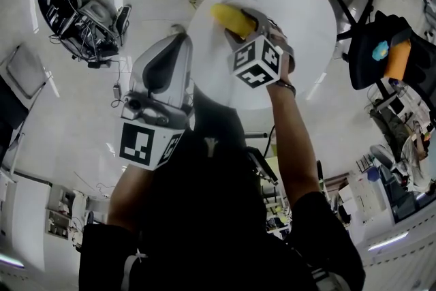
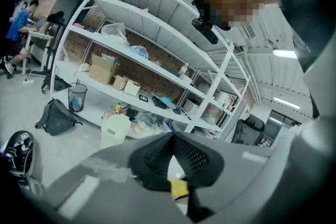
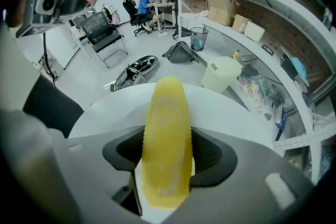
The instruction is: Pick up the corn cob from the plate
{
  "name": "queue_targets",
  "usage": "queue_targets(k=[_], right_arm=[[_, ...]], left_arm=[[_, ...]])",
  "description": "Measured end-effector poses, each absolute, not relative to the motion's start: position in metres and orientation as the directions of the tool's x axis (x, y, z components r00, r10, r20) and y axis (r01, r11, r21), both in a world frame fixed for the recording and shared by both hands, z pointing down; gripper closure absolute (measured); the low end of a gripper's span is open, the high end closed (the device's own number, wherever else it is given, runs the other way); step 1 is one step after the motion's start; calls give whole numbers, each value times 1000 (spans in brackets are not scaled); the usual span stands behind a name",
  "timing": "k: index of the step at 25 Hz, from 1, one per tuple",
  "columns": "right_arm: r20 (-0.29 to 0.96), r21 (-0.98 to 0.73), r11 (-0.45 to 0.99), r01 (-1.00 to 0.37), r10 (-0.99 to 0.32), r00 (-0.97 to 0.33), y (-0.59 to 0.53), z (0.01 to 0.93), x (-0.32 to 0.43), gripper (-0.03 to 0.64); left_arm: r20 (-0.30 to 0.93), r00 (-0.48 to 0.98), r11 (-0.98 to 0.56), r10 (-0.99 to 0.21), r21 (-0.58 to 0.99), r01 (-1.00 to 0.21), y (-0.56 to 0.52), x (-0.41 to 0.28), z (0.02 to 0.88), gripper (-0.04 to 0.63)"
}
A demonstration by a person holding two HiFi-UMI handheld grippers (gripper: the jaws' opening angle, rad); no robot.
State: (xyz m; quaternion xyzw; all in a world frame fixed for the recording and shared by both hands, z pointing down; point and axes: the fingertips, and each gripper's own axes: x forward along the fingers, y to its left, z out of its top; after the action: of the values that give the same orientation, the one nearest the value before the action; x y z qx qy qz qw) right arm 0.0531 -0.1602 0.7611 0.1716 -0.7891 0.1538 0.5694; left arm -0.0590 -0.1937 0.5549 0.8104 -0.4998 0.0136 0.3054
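Corn cob [image 3: 165,128] over a white plate [image 1: 300,10], clamped by the right gripper [image 3: 167,157]; left gripper [image 2: 172,136] closed, empty.

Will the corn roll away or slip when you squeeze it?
Probably stiff: the corn looks straight between the pads of the right gripper. Round and smooth-looking, it might roll on the flat plate or slip out.

The left gripper [image 1: 176,34] and right gripper [image 1: 240,24] are alike: smooth pale-grey shells with black ribbed fingers [image 2: 194,157] set in dark recesses. Each carries a white cube [image 1: 146,144] printed with black square markers. The person wears a black short-sleeved top [image 1: 204,215] and a dark wristband [image 1: 286,86] on the right wrist.
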Motion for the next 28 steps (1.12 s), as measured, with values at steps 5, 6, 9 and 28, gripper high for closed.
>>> queue_targets(k=[5, 6, 9, 28], right_arm=[[949, -27, 876, -481, -129, -288, -161, 759, 53, 353], [948, -24, 874, -485, -135, -289, -161, 758, 52, 353], [943, -16, 864, -504, -154, -295, -161, 754, 51, 353], [878, 32, 724, -689, -350, -327, -141, 668, 51, 353]], left_arm=[[328, 497, -311, -803, 480, -820, -187, -62, 555, 591], [328, 496, -310, -804, 480, -821, -186, -63, 555, 591], [323, 496, -311, -806, 480, -820, -181, -63, 554, 591], [212, 536, -408, -817, 443, -798, -144, -65, 488, 591]])
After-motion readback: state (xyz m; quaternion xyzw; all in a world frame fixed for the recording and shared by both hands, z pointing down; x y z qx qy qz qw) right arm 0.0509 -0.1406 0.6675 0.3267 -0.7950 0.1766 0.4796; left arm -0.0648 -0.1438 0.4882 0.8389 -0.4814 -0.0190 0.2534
